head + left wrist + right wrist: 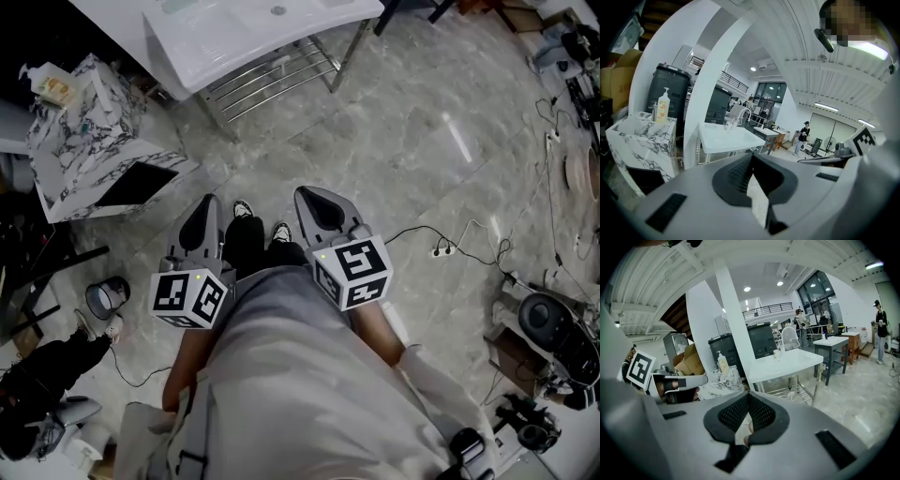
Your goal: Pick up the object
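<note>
I see no single object marked out for picking. A white sink table (244, 42) (724, 137) (785, 364) stands ahead, with a small cup (776, 353) on it. Left of it, a marble-patterned cabinet (80, 141) (640, 136) carries a soap pump bottle (662, 107) (723, 363). My left gripper (208, 202) (751, 155) is held above the floor, its jaws together and empty. My right gripper (305, 194) (748, 393) is beside it, also shut with nothing in it. Both point toward the table from some way off.
A white pillar (701, 93) (733, 319) rises just behind the table, with a dark bin (665, 89) next to it. Cables and a power strip (441, 250) lie on the marble floor to the right, near piled equipment (553, 328). A person (881, 329) stands far off.
</note>
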{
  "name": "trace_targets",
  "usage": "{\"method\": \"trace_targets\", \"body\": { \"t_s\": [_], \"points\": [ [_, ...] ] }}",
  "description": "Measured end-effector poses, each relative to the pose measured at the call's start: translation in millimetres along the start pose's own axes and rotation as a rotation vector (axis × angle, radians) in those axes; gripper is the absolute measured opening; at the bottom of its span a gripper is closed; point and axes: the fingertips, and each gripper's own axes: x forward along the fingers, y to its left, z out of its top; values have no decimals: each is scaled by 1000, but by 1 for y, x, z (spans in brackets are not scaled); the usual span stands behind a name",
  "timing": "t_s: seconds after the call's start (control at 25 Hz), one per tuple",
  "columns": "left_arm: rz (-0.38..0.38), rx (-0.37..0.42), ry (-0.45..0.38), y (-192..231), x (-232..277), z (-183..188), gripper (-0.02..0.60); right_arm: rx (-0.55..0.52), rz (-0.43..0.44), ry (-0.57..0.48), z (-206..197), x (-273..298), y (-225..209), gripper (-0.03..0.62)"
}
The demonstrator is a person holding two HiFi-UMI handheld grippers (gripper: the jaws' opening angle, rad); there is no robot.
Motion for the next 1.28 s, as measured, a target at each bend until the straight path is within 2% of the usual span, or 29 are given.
{"method": "trace_targets", "body": {
  "t_s": [0.28, 0.6, 1.28],
  "points": [
    [-6, -13, -2, 5, 23, 3, 2, -4, 2, 13, 6, 15, -10, 9],
    [-23, -19, -24, 14, 68, 30, 2, -38, -4, 13, 39, 46, -33, 9],
    [6, -37, -32, 86, 159, 92, 2, -100, 48, 40, 116, 160, -52, 9]
  ]
}}
